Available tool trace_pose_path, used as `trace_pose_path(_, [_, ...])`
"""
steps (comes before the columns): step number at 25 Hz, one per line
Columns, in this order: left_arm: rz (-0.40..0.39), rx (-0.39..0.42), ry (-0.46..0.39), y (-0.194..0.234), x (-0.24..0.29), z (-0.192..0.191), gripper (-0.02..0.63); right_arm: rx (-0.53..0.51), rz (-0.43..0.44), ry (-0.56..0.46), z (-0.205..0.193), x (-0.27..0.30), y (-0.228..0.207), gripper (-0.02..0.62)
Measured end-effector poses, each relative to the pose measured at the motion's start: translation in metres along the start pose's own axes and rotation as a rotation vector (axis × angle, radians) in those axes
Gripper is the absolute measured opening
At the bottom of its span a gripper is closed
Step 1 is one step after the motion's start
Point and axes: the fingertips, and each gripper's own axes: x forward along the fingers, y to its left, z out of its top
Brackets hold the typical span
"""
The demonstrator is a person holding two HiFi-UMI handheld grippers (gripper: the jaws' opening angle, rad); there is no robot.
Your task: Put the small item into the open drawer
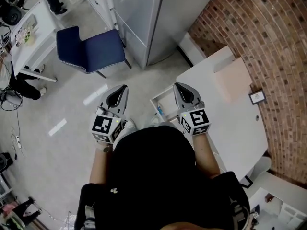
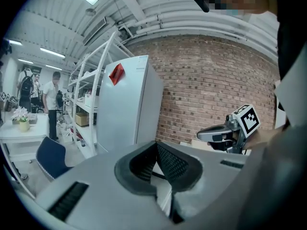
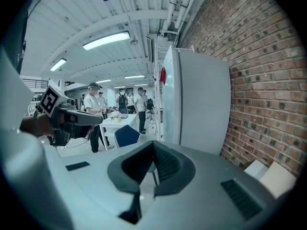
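Note:
In the head view both grippers are held up in front of the person's chest, pointing forward. My left gripper (image 1: 122, 88) is shut with nothing between its jaws. My right gripper (image 1: 179, 86) is shut and empty too. Between them and lower down stands a white open drawer (image 1: 154, 101), with a small blue thing (image 1: 159, 111) lying inside it. The left gripper view shows its own closed tips (image 2: 156, 144) and the right gripper (image 2: 221, 133) off to the side. The right gripper view shows its closed tips (image 3: 153, 143) and the left gripper (image 3: 72, 119).
A white desk (image 1: 230, 114) runs along the brick wall (image 1: 268, 42) at the right, with a small framed card (image 1: 257, 96) on it. A tall grey cabinet (image 1: 144, 18) stands ahead, a blue chair (image 1: 88, 49) to its left. People stand at white tables farther back.

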Motion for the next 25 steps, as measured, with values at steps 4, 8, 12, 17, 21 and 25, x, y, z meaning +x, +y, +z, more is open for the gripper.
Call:
trace_pose_path(4, [0.005,0.01,-0.007,0.001,-0.008,0.001,0.003,0.004,0.011,0.0,-0.001,0.002,0.005,0.011])
trace_pose_path(8, [0.011,0.017,-0.012,0.003,-0.017,0.001,0.003,0.002,0.027,0.004,-0.003,0.005,0.012,0.011])
trace_pose_path(12, [0.03,0.001,-0.011,0.006,-0.025,0.0,0.003,0.011,0.051,0.005,-0.003,0.008,0.019,0.011])
trace_pose_path(17, [0.045,-0.004,-0.009,0.01,-0.035,-0.002,0.003,0.006,0.073,0.014,-0.003,0.013,0.03,0.011])
trace_pose_path(21, [0.059,-0.003,-0.006,0.014,-0.04,-0.003,0.003,0.004,0.086,0.014,-0.002,0.018,0.037,0.011])
trace_pose_path(25, [0.068,-0.009,-0.002,0.017,-0.044,-0.006,0.003,0.006,0.095,0.019,-0.005,0.02,0.042,0.011])
